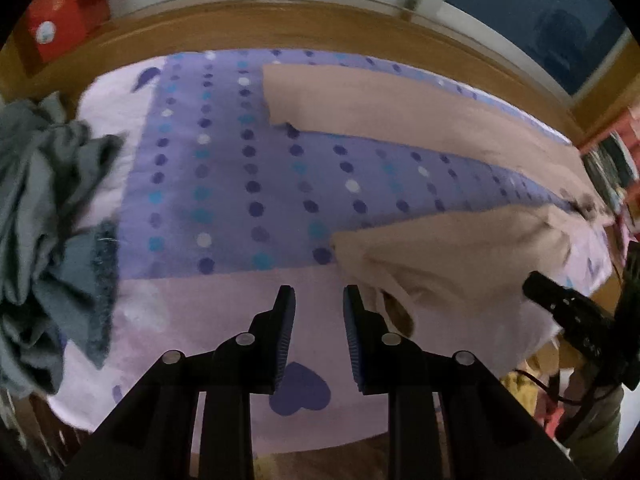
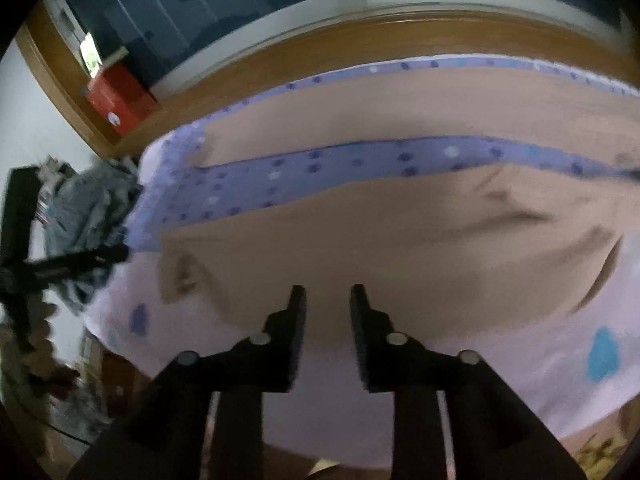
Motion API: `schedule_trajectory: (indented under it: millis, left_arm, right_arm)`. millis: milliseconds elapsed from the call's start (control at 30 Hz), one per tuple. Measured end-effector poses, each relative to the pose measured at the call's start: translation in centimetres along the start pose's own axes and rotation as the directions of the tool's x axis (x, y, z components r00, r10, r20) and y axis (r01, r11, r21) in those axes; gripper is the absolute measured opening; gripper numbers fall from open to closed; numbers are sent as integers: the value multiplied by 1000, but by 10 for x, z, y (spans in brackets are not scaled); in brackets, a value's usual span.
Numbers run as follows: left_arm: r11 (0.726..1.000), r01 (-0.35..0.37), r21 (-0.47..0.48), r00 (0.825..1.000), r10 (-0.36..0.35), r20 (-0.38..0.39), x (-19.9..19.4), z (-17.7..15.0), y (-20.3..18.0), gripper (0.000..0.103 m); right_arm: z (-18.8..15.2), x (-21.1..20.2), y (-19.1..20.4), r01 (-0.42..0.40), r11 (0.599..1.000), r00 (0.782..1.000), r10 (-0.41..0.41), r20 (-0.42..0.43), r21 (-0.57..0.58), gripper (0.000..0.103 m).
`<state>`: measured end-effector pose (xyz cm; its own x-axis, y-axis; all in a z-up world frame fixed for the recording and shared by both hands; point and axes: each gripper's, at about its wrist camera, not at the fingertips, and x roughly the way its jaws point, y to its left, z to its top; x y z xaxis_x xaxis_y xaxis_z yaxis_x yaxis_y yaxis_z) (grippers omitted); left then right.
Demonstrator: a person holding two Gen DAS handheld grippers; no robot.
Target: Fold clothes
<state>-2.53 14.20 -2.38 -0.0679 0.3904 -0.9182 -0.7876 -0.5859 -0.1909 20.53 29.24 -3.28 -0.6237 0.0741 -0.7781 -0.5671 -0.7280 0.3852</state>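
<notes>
beige trousers [image 1: 400,104] lay spread on a bed sheet [image 1: 224,184] printed with dotted purple bands and pink margins, both legs running lengthwise with a strip of the dotted band showing between them. the far leg lay flat near the wooden bed frame [image 1: 280,20]; the near leg was rumpled at its hem end, where a fold of cloth curled just beside the left gripper [image 1: 319,292]. left gripper was parted to a moderate gap, nothing between its blue-ribbed pads, hovering over the pink margin above a purple heart print [image 1: 300,394]. right gripper [image 2: 328,292] was likewise parted to a moderate gap, empty, its tips over the near edge of the trouser leg [image 2: 360,232]; contact with the cloth could not be determined. both views were motion-blurred. a crumpled grey-green garment [image 1: 48,208] was heaped at the left edge of the bed, apart from the trousers. a red box [image 2: 118,98] stood on the wooden ledge beneath a dark window [image 2: 200,4]. the right gripper's body [image 1: 572,312] appeared at the right margin of the left view.
</notes>
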Motion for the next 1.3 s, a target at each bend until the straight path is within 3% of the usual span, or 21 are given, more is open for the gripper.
schedule_trajectory:
  millis: [133, 233, 333, 467, 667, 867, 933, 1167, 1300]
  left_arm:
    - [992, 40, 119, 999, -37, -31, 11, 7, 4, 25]
    - [959, 86, 271, 995, -72, -64, 17, 16, 7, 25]
    - [881, 138, 453, 989, -98, -111, 20, 21, 8, 25]
    - [780, 204, 592, 978, -131, -165, 19, 24, 9, 25]
    - [719, 300, 627, 953, -197, -230, 25, 36, 5, 25]
    - [690, 341, 639, 939, -225, -258, 27, 48, -8, 25]
    - [677, 330, 658, 943, -213, -254, 31, 50, -12, 25]
    - [636, 367, 679, 929, -208, -307, 47, 52, -23, 25]
    - [638, 392, 663, 917, -217, -334, 56, 50, -22, 25]
  right_arm:
    - [-16, 8, 41, -12, 1000, 1000, 12, 10, 4, 38]
    - [-25, 19, 81, 43, 999, 998, -43, 55, 1, 39]
    - [-33, 30, 114, 116, 992, 988, -121, 92, 56, 39]
    - [-43, 47, 147, 183, 968, 971, -206, 125, 173, 39]
    - [-44, 57, 169, 304, 931, 931, -335, 142, 204, 39]
    - [-41, 68, 175, 370, 907, 906, -400, 137, 199, 39]
    - [-39, 72, 175, 391, 897, 895, -423, 142, 209, 39]
    - [-32, 81, 171, 405, 879, 885, -446, 133, 251, 39]
    - [-33, 85, 171, 420, 871, 880, -459, 121, 253, 39]
